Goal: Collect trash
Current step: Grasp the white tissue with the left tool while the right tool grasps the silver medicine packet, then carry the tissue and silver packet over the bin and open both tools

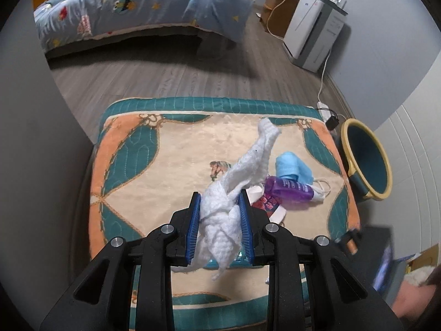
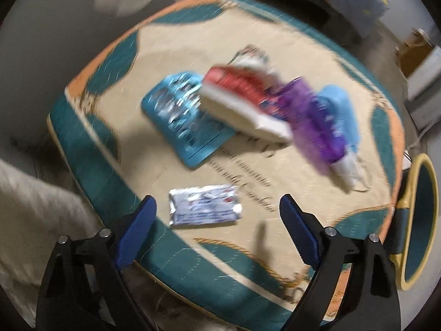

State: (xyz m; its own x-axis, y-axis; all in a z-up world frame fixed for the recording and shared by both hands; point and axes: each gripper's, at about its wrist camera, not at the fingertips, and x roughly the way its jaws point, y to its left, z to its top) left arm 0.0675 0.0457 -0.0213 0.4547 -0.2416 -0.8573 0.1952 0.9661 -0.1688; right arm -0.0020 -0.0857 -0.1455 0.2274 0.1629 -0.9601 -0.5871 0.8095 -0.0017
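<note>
My left gripper [image 1: 219, 197] is shut on a crumpled white tissue [image 1: 242, 176] and holds it above the mat. Behind it lie a purple bottle [image 1: 289, 191], a blue face mask [image 1: 290, 168] and a red and white packet [image 1: 268, 204]. My right gripper [image 2: 217, 205] is open and empty above a silver wrapper [image 2: 204, 208] at the mat's near edge. The blurred right wrist view also shows a blue foil packet [image 2: 184, 118], the red and white packet [image 2: 242, 96], the purple bottle [image 2: 311, 118] and the blue mask [image 2: 341, 113].
The trash lies on a beige, teal and orange mat [image 1: 165, 171]. A teal bin with a yellow rim [image 1: 366, 160] lies at the mat's right side; it shows in the right wrist view [image 2: 419, 220] too. A bed [image 1: 137, 8] and a white appliance [image 1: 311, 33] stand behind.
</note>
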